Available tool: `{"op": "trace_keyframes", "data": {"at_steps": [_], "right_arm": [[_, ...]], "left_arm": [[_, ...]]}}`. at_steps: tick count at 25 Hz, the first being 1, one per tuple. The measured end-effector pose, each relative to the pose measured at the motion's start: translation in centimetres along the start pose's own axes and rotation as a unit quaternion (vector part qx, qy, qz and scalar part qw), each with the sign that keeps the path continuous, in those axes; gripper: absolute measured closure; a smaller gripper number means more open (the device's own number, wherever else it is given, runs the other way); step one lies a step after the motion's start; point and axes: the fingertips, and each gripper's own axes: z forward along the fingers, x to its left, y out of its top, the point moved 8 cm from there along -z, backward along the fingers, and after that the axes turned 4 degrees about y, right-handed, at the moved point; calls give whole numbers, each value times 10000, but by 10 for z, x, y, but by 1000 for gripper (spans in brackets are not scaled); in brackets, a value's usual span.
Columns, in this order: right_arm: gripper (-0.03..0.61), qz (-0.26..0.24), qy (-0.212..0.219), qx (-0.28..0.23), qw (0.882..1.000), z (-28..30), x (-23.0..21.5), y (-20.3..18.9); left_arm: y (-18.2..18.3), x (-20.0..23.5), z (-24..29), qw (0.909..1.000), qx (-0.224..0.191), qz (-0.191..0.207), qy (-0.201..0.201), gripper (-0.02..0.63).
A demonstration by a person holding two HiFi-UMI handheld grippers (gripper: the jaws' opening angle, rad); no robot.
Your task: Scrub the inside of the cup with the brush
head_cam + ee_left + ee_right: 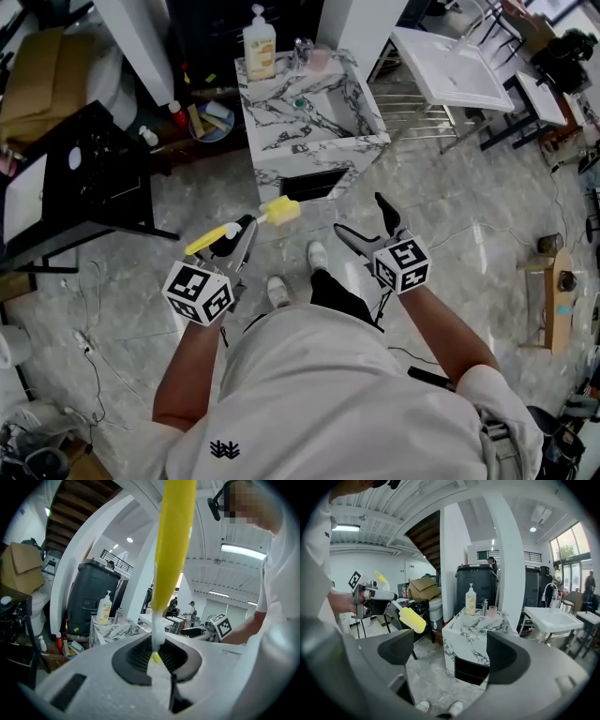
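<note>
The left tool (pixel 246 230) is clamped on the brush (pixel 279 211). The right tool (pixel 361 216) has its jaws apart, with nothing between. The pink cup (pixel 319 59) stands on the marble table (pixel 309 148), well apart from both. If nobody holds it, I think 1 push of the brush could tip it.

The head view looks steeply down over the person, the marble table (pixel 281 98) at its far edge. Both gripper views face forward from lower down and share that table; the left tilts upward, the brush (pixel 176 541) close against its lens.
</note>
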Motion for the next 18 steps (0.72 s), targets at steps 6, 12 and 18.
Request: {"op": "trace_keyframes", "data": {"at_steps": [6,12,18], "right_arm": [[77,-28,-71,-62,10000,29,-31,19],[78,-12,-88,-109,9999,68,-90,31],[78,-51,209,-39,9998,121,-158,56]], "left_arm": [[10,22,27,10000,49,-28,-49,580],[30,49,68,10000,25,66,68,580],[57,76,130,9995,135,57,296,580]]}}
